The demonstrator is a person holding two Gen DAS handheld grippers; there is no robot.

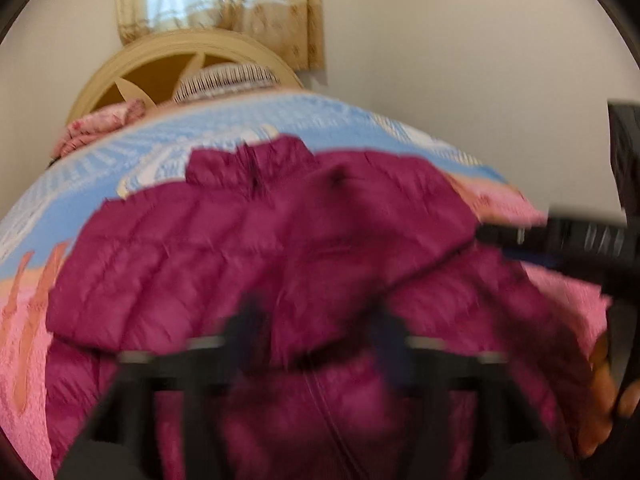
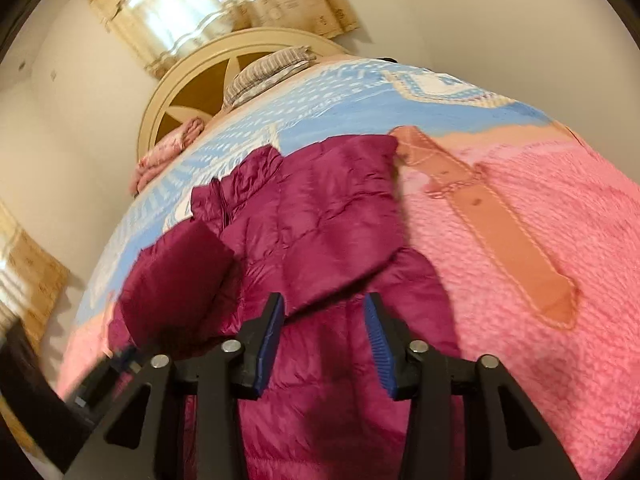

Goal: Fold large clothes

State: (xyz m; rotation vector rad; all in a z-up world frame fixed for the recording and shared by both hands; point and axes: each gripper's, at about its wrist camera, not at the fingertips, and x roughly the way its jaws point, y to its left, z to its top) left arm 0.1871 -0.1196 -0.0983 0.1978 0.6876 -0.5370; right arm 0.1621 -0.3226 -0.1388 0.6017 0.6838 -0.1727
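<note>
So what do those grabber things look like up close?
The right gripper is black plastic, built from chunky angled arms joined by round silver pins. Its two jaws carry ridged blue pads on their inner faces. The left gripper looks the same, black with silver pins, though its picture is blurred. No cables or sleeves show.

Both cameras ride low on the hand-held tools, tilted down the bed toward the headboard [image 1: 132,60] and curtained window [image 2: 180,8]. The left view hangs close over the magenta jacket [image 1: 280,240], badly blurred. The right view, rolled slightly, sits beside it; both share jacket, bedspread [image 2: 520,280] and headboard.
</note>
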